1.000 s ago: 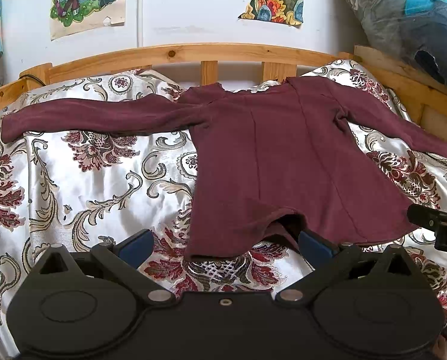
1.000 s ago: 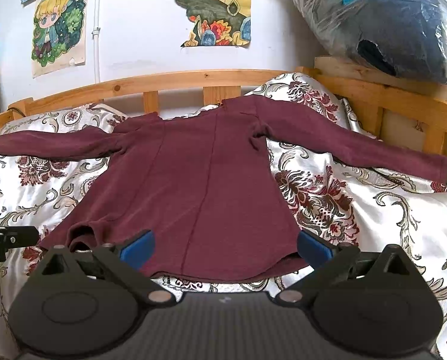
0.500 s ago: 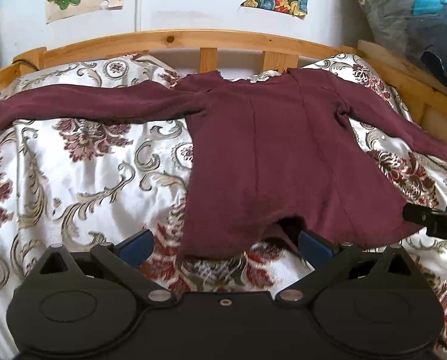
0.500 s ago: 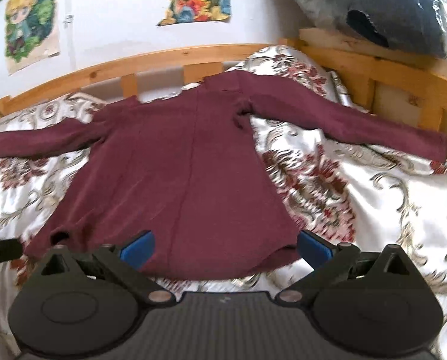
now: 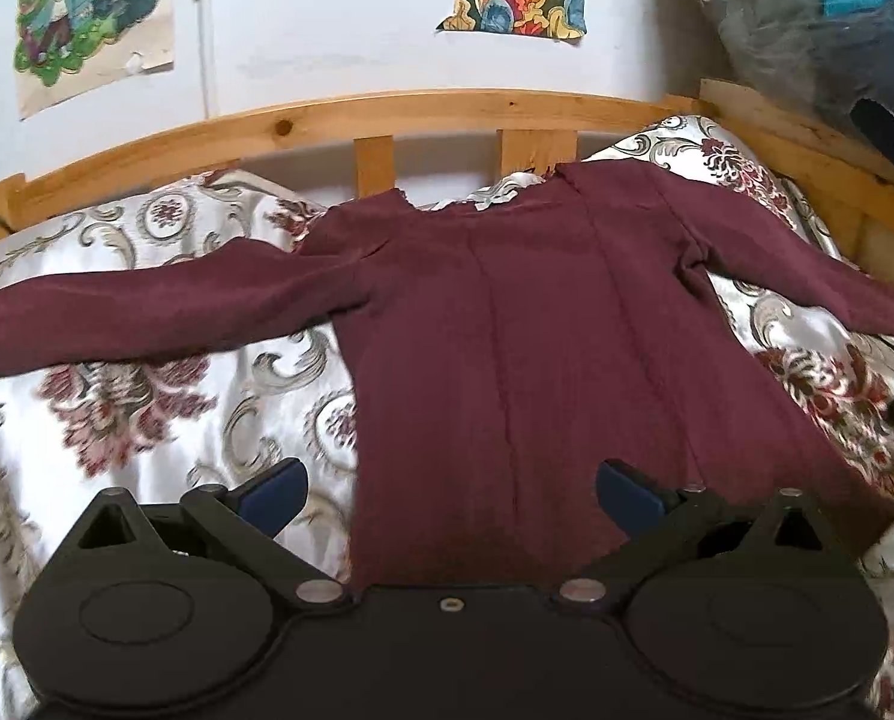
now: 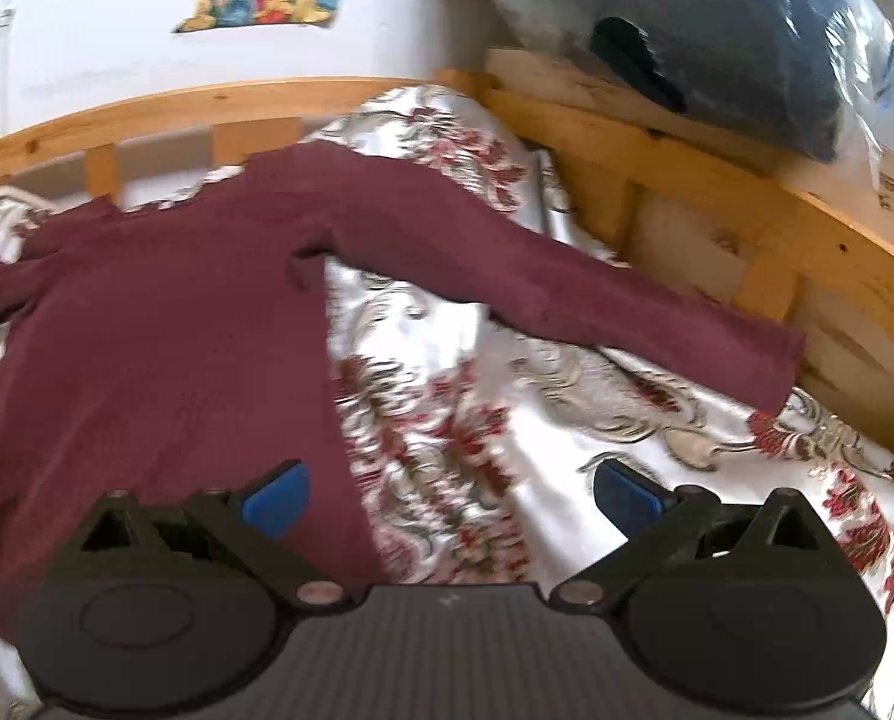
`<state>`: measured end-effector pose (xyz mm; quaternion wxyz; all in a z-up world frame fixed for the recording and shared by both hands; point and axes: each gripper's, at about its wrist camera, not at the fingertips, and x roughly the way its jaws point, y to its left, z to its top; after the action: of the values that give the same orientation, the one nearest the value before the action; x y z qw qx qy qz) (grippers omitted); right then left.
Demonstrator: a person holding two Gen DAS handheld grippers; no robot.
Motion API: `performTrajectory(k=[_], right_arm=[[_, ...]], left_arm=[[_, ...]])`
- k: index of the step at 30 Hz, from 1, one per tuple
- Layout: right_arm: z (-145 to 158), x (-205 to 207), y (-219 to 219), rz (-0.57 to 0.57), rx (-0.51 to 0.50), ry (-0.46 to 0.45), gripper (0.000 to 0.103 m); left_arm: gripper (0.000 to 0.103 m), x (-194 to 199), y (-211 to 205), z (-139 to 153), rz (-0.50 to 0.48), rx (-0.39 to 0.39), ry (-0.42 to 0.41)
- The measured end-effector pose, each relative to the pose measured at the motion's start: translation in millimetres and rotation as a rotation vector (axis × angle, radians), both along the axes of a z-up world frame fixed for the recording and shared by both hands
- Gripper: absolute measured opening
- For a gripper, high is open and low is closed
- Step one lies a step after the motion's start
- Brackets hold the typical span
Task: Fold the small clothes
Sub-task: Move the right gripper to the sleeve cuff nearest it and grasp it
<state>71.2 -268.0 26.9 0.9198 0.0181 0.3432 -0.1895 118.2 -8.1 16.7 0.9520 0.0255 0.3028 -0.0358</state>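
Note:
A maroon long-sleeved top [image 5: 537, 348] lies flat on the patterned bedspread [image 5: 165, 408], neck toward the headboard, both sleeves spread out sideways. My left gripper [image 5: 450, 489] is open and hovers over the lower left part of the top's body, its left side edge between the blue pads. My right gripper [image 6: 452, 495] is open above the top's [image 6: 165, 348] right side edge and the bedspread [image 6: 597, 420] beside it. The right sleeve [image 6: 567, 294] stretches toward the side rail. Neither gripper holds anything.
A wooden headboard [image 5: 387, 114] runs along the far side and a wooden side rail [image 6: 717, 192] along the right. A plastic-wrapped dark bundle [image 6: 717, 30] rests on the rail. Posters hang on the white wall [image 5: 327, 18].
Both grippers have moved forward over the top. The left one now sits over the hem area; the right one has swung right, toward the right sleeve.

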Motion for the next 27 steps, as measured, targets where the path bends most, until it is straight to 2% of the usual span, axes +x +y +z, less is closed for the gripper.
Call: performTrajectory(k=[4,7,14,18,23,27], right_arm=[[-3.9,4.6,-21.7,-0.062,0.014,-0.012,0.103],[-7.7,-2.2,-44.6,-0.126,0.058,-0.069,0.103],[-15.7,-17.5,-110.0,-0.291,0.11,-0.196,0.103],[-18.8,-15.5,-139.8,-0.345,0.127,-0.23,0.103],[-19.1,-1.1,-171.6,-0.433,0.145,-0.227,0.103],[-29.9,14.9,-188.1,-0.535,0.141,-0.176,0.098]], left_arm=[[0.102,21.6,-3.4,-10.4,0.023,-0.036,0.013],[0.102,31.1,-2.2,-23.1,0.034,-0.046,0.024],[0.102,38.0,5.8,-53.9,0.029,0.021,0.055],[0.102,45.1,9.6,-62.1,0.055,0.006,0.112],[0.102,47.7,11.9,-67.2,0.071,-0.009,0.148],[0.102,48.2,14.9,-69.7,0.078,-0.005,0.161]])
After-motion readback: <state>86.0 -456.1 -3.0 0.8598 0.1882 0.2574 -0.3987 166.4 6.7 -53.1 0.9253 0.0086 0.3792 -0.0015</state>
